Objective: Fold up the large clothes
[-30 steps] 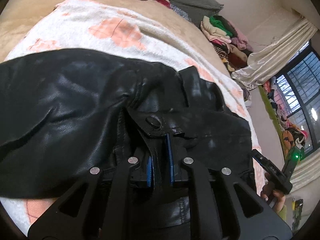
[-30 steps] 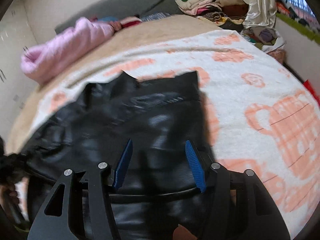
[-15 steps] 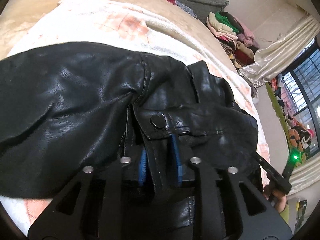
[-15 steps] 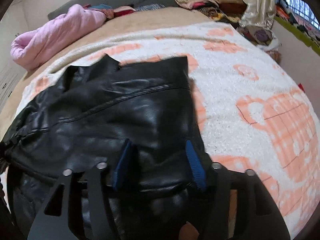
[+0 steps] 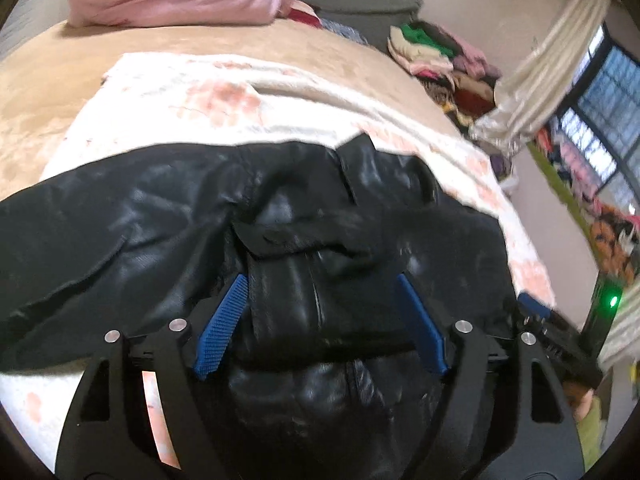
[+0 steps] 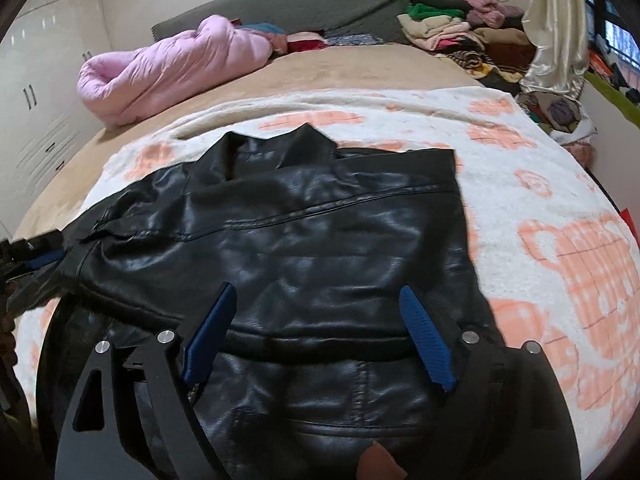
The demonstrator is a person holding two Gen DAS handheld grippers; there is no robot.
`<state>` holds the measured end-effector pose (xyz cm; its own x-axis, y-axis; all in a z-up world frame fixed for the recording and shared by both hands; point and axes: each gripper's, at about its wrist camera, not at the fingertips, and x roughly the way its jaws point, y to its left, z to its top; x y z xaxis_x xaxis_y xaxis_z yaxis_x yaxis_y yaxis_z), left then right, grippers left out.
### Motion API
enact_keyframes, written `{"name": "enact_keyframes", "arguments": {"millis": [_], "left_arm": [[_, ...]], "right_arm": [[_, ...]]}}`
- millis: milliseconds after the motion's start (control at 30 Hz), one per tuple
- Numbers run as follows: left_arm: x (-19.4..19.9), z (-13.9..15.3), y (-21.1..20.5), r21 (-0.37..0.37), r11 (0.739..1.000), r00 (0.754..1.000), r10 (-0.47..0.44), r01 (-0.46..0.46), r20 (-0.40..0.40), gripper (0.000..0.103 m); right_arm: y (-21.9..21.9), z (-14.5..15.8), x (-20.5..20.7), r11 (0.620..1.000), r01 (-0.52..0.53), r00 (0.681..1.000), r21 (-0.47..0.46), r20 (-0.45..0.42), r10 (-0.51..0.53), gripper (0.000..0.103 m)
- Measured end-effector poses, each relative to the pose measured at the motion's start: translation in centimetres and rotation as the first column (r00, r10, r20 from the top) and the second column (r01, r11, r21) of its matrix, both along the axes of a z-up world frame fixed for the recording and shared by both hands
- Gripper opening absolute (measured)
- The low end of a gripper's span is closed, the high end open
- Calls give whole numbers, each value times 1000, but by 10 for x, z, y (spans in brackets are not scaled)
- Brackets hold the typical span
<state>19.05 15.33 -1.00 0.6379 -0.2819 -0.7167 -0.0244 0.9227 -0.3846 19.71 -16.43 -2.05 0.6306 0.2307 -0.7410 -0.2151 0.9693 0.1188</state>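
Your left tongs (image 5: pixel 320 292) stand wide apart, the blue pads (image 5: pixel 224 320) spread with nothing pinched between them; a bunched fold of the black leather jacket (image 5: pixel 160 240) lies right under and ahead of them. Your right tongs (image 6: pixel 316 300) are spread just as wide and hold nothing, poised over the jacket's flat panel, with its collar (image 6: pixel 304 140) pointing away beyond the tips. The jacket lies on the white blanket with orange prints (image 6: pixel 560 240), which shows bare to the right of your right tongs. Far ahead of both tongs sits a rolled pink quilt (image 6: pixel 172 68), and ahead to the right a pile of folded clothes (image 6: pixel 452 36) beside a pale curtain (image 6: pixel 556 28). From the right wrist view, your left tongs appear at the far left edge, touching the jacket's side.
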Motion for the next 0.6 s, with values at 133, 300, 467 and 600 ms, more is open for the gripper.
{"name": "enact_keyframes", "arguments": {"millis": [133, 300, 467, 600], "left_arm": [[2, -20, -15, 93, 995, 997, -16, 23, -71, 68], [8, -49, -13, 70, 997, 990, -10, 20, -140, 68], [7, -51, -15, 96, 995, 991, -11, 24, -131, 68], [0, -38, -12, 66, 997, 993, -22, 30, -114, 69]], "right_arm": [[6, -12, 5, 999, -21, 998, -33, -54, 19, 83], [1, -38, 16, 999, -5, 987, -54, -162, -4, 83], [0, -42, 18, 999, 10, 987, -38, -162, -16, 83], [0, -29, 9, 999, 23, 992, -27, -120, -26, 86]]}}
